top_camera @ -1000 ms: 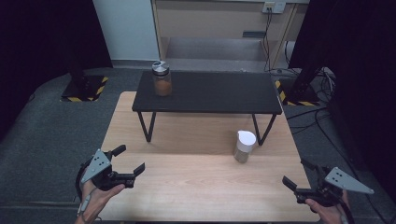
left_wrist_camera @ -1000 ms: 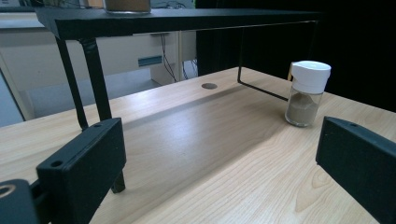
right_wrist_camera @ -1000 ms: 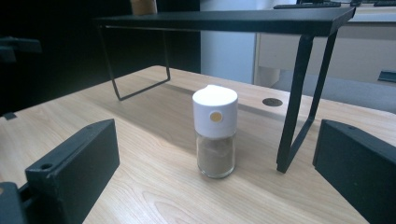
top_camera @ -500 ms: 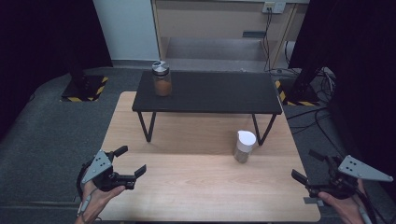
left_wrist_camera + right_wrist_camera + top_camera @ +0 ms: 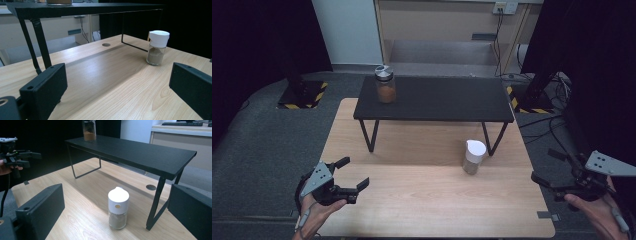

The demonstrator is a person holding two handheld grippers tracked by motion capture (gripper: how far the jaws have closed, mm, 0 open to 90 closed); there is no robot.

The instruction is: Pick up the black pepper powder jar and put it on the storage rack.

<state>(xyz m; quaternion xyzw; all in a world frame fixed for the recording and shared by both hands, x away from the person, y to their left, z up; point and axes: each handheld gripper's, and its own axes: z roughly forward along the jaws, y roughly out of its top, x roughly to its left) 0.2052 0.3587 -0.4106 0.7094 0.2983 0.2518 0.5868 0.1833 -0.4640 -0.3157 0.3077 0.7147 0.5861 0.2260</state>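
Near the shelf leg (image 5: 495,141), white-capped shaker (image 5: 474,156) stands upright.

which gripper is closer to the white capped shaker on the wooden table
Right. The right gripper hangs open off the table's right edge, level with the white-capped shaker. The left gripper is open over the table's near left corner, farther away.

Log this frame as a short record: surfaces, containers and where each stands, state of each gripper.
table: light wood
shelf: black, low, on legs, standing on the table's far part
jar: metal lid, brown contents, upright on the shelf's left end
shaker: white cap, clear body, grey-brown powder, upright on the table by the shelf's right leg
left gripper: open, holding nothing, at the table's near left edge
right gripper: open, holding nothing, just off the table's right edge
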